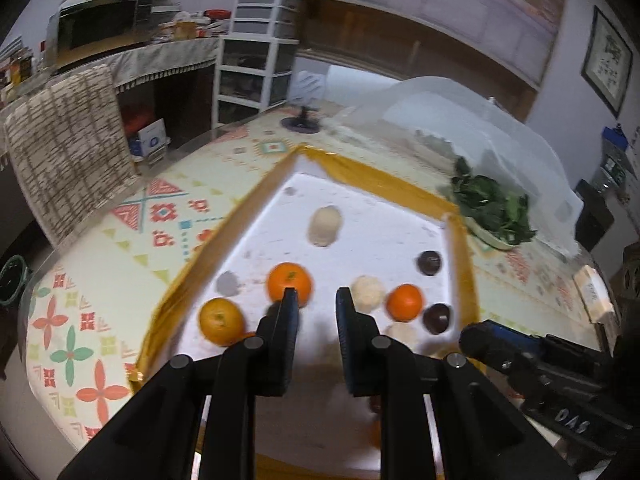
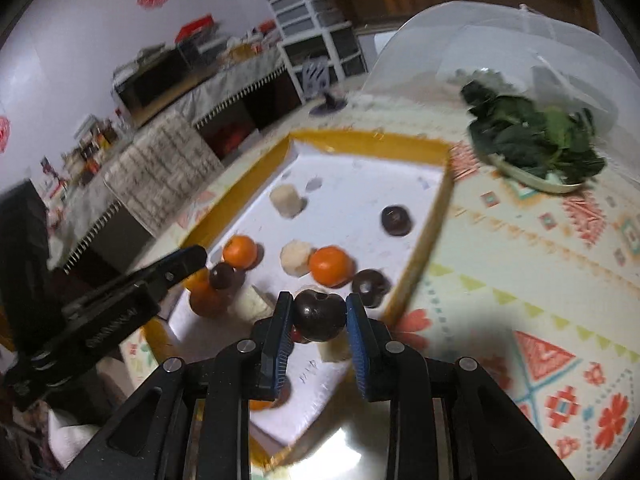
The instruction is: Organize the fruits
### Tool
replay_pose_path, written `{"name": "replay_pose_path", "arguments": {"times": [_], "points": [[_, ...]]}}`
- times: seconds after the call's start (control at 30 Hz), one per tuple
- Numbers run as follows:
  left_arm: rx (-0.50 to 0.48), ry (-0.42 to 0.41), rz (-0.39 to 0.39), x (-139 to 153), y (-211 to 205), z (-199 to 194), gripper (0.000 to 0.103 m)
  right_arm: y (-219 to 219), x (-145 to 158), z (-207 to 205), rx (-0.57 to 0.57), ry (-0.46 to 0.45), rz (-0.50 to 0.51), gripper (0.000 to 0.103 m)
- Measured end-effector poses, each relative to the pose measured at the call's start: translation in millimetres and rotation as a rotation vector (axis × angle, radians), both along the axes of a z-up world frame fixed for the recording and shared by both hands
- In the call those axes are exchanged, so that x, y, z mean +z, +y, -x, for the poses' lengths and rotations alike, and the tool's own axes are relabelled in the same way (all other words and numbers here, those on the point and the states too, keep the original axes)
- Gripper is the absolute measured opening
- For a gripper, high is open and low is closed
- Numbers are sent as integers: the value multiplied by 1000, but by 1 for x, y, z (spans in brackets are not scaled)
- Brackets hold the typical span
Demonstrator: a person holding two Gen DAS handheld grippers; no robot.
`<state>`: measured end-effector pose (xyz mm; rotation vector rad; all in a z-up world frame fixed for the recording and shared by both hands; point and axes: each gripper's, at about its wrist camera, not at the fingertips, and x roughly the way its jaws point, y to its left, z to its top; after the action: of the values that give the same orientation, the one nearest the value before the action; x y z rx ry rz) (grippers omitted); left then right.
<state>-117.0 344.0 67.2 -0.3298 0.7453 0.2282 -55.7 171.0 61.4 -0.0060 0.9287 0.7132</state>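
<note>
My right hand-held gripper (image 2: 319, 315) is clamped on a dark round fruit (image 2: 319, 318), pads pressing both sides, fruit lifted over the near end of the tray (image 2: 416, 264)

My left hand-held gripper (image 1: 316, 304) has nothing between its fingers; the frame shows a gap at the tips, but it's at its tightest setting, so I call it shut. It hangs above the tray's near half. In the right wrist view it shows at left as a black body (image 2: 120, 304), over the tray's left edge

Tray: white floor, yellow rim, sitting on the counter (image 2: 540, 280) with a patterned cover

On the tray, left wrist view:
- orange (image 1: 289, 283) just past the left finger tip
- second orange (image 1: 221, 321) near the left rim
- third orange (image 1: 404, 302) right of centre
- pale lumpy fruit (image 1: 368, 289) just beside that third orange
- another pale one (image 1: 325, 226) further back, on its own
- dark fruit (image 1: 429, 263) near the right rim
- another dark fruit (image 1: 437, 317) closer in, just beside the third orange

The right wrist view shows one more small dark fruit (image 2: 222, 275) near the left gripper body; motion blur, can't tell whether it touches the orange beside it

Off the tray, right side: dish of leafy greens (image 2: 536, 140) on the counter, under the edge of a clear dome cover (image 2: 500, 40)
</note>
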Motion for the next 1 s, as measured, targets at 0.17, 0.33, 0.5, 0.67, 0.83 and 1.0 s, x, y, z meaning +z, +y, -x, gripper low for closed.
{"name": "replay_pose_path", "arguments": {"times": [0.17, 0.33, 0.5, 0.67, 0.83, 1.0], "points": [[8, -7, -27, -1, 1, 2, 41, 17, -6, 5, 0, -67, 82, 29], [29, -57, -75, 9, -5, 10, 71, 25, -4, 11, 7, -122, 123, 39], [42, -84, -82, 18, -5, 18, 81, 22, 5, 19, -8, -187, 138, 53], [67, -94, -77, 25, 3, 25, 81, -7, 18, 16, -53, -169, 54, 53], [96, -108, -69, 29, 11, 33, 81, -68, 25, 0, -180, -130, -22, 53], [88, -120, -63, 32, 10, 37, 81, -137, 20, -14, -314, -93, -45, 53]]}}
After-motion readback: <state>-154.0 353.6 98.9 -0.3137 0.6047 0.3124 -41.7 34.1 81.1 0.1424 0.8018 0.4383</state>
